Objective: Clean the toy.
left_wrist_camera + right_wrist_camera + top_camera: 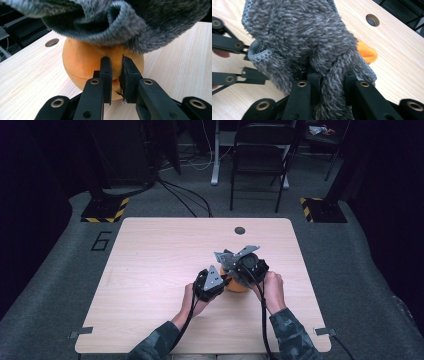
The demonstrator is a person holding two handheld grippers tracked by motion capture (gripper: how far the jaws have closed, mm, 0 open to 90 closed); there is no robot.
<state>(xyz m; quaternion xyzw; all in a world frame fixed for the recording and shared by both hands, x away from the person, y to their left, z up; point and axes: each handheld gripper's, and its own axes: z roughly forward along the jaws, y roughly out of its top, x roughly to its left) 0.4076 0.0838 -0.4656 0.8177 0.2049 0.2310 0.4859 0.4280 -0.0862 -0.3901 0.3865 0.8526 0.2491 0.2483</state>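
Pale wooden desk [150, 270] under you: your left gripper [116, 80] had its jaws clamped on a fold of the orange plush [82, 62], while your right gripper [329, 82] pinched the grey fuzzy cloth [299, 37], draped just above the plush.

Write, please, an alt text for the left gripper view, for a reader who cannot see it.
The left gripper pinches a fold of a soft orange ball between its two black jaws, on a light wooden table. A fluffy grey cloth hangs over the top of the ball, and a round hole in the table lies behind.
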